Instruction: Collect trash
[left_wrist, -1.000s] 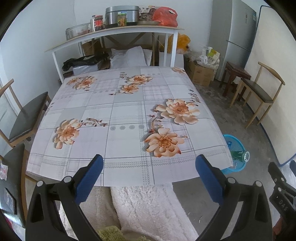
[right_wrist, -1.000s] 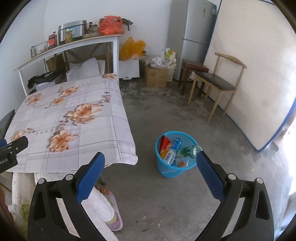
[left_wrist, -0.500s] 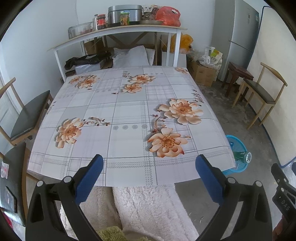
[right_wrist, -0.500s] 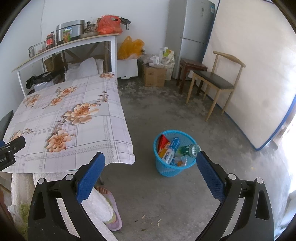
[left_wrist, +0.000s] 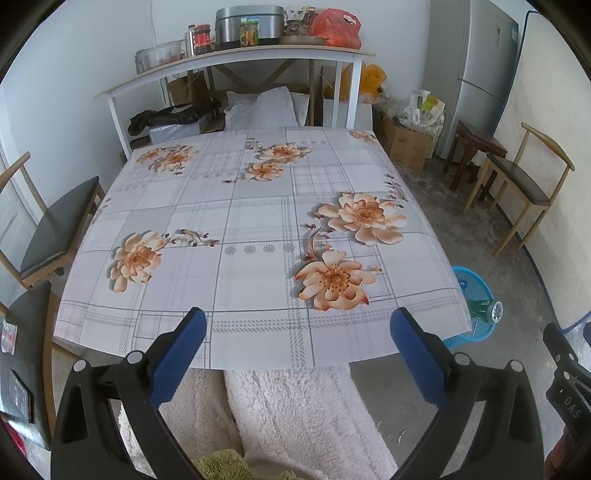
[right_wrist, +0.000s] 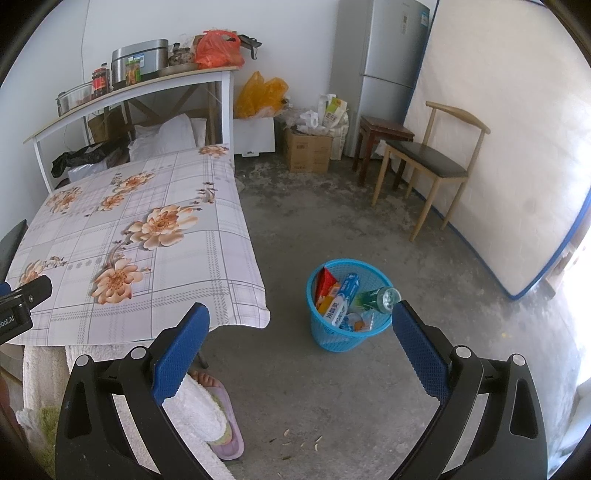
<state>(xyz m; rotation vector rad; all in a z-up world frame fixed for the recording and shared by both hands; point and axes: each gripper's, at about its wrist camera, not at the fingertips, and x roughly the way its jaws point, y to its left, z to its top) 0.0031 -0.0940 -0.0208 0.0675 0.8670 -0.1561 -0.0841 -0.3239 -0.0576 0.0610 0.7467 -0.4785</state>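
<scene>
Trash sits in blue basket (right_wrist: 349, 334) on the concrete floor, just off the table's near right corner. Table (left_wrist: 258, 221), under a floral cloth, shows nothing loose on top in either view.

Left gripper (left_wrist: 295, 339): tongs wide apart, empty, held over the table's near edge. Right gripper (right_wrist: 301, 338): tongs wide apart, empty, held above the floor with the basket between the pad tips in the picture, though well below them.

Judgement: collecting looks largely done; the step in hand is probably a last check for strays.
- Sweep each camera slowly along the table edges and the floor by the basket before calling it finished.
- Small pale scraps (right_wrist: 299, 441) lie on the floor near the slipper (right_wrist: 225, 439); too small to identify. If they are to go, pinch low and flat, pads nearly touching the concrete.
- Green bottle (right_wrist: 376, 297) leans on the basket's right rim, base poking out; a push down would settle it.

Count, right view:
- baskets: 1
- green bottles: 1
- blue-and-white tube or roll (right_wrist: 341, 299): 1
- red packet (right_wrist: 325, 282): 1
- small wrappers at the basket bottom: several, not countable
- wooden chairs (right_wrist: 432, 166) by the mattress: 1
- dark stool (right_wrist: 382, 136): 1
- fridge (right_wrist: 380, 62): 1
</scene>
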